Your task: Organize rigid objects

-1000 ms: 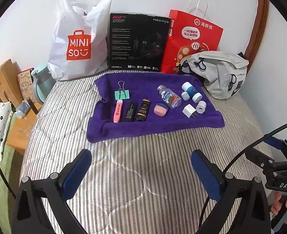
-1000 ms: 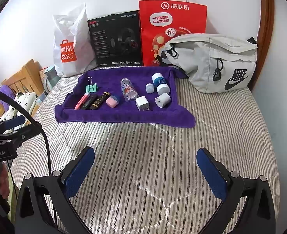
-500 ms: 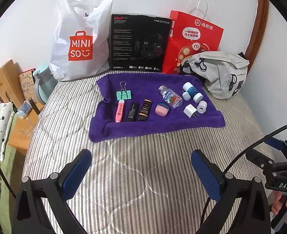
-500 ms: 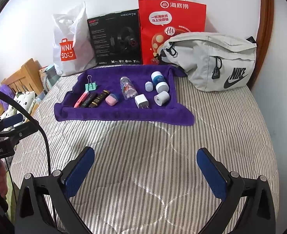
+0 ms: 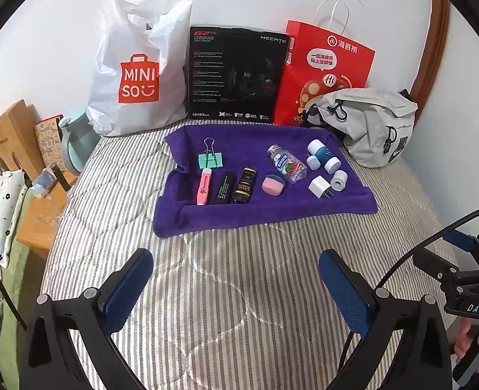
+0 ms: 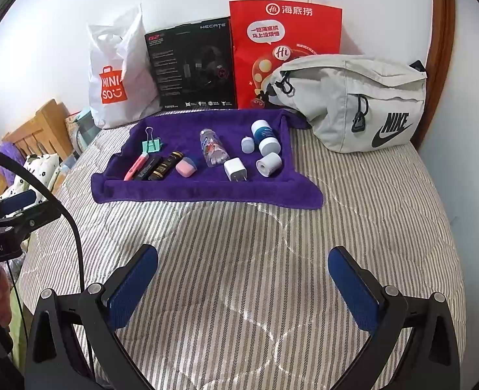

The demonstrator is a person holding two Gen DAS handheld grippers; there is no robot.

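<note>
A purple towel lies on the striped bed with small objects on it. From left: a green binder clip, a pink marker, two black tubes, a pink-and-blue eraser, a clear bottle, a white charger plug, a white tape roll and a blue-white bottle. My left gripper and right gripper hover open above bare bedding, well short of the towel.
Against the wall stand a white plastic bag, a black box and a red paper bag. A grey waist bag lies right of the towel. A wooden bedside table and a teal kettle are on the left.
Both views have shifted slightly, so the towel and objects sit a little higher and farther. Both grippers stay open and nothing on the towel has moved.
</note>
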